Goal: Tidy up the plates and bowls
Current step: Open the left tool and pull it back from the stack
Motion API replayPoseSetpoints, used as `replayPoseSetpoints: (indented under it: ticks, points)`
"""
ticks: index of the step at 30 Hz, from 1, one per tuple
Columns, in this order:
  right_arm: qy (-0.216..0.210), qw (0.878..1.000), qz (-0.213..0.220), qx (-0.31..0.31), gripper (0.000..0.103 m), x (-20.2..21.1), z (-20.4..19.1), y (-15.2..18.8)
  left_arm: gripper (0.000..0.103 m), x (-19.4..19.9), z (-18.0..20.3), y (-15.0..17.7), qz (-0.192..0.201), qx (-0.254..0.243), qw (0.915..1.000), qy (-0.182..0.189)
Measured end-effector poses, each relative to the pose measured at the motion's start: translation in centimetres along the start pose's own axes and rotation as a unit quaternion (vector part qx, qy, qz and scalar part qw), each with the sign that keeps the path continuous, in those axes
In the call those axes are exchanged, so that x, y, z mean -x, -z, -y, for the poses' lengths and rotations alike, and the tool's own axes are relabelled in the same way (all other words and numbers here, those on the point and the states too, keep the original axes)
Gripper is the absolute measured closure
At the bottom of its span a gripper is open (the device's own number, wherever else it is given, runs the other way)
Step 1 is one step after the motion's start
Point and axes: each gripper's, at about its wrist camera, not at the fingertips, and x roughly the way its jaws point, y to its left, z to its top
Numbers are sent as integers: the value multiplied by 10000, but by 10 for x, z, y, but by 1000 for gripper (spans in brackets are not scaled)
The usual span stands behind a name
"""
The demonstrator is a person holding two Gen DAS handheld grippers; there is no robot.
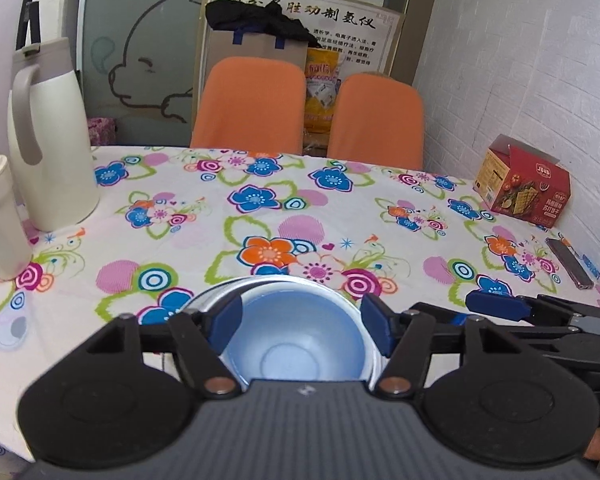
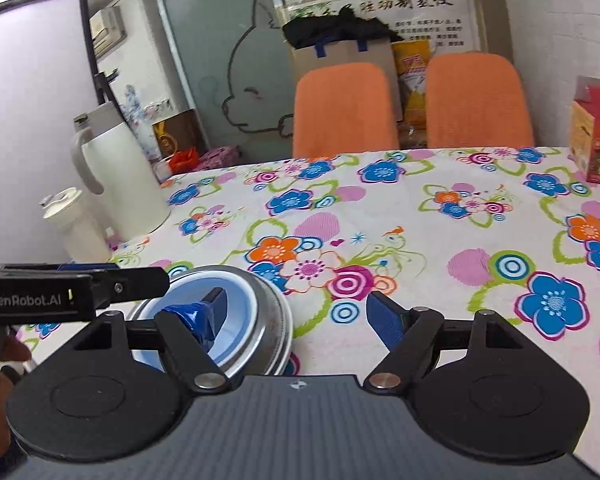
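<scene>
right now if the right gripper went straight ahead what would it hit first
Probably nothing soon: the right gripper points over bare flowered tablecloth. The blue bowl sits left of its line; depth is unclear.

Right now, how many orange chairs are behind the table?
2. One orange chair stands at the far edge of the table, left of the other chair. They are side by side. More could be hidden outside the view.

Bowl (image 1: 296,340) sat nested in metal bowl (image 2: 268,320), near desk (image 1: 220,216) edge. Jug (image 1: 50,140) far left; box (image 1: 524,182) far right; chairs (image 1: 256,104) behind.
</scene>
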Motion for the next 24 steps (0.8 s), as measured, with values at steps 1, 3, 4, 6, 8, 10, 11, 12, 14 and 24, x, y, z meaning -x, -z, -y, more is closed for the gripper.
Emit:
replayPoseSetpoints:
  ticks: [1,3,4,6,8,10,11,12,14,24]
  points:
    - [140,9998,138,-48,40,2,2,5,39,0,7,5,32,-24,10000,-19]
    - [351,9989,260,-159,40,7,6,14,39,2,20,18,32,-99,9999,-65]
    - [423,9985,280,-189,40,10,8,18,39,3,25,25,4,-165,9998,-80]
    - [539,9978,286,-260,39,17,14,25,39,5,36,38,-41,-349,9993,-132]
    - [619,9965,403,-385,39,25,18,29,38,8,44,49,-64,-494,9985,-225]
    - [602,9958,500,-481,39,33,20,32,38,12,50,60,-68,-555,9980,-292]
    - [600,9956,527,-500,39,36,20,33,38,13,52,63,-61,-579,9978,-311]
    - [607,9954,555,-499,39,39,20,34,38,16,55,67,-59,-611,9975,-339]
    - [599,9952,611,-482,39,44,17,37,38,19,59,74,-50,-659,9972,-361]
    - [393,9963,526,-558,38,48,15,54,38,27,66,98,-125,-726,9969,-290]
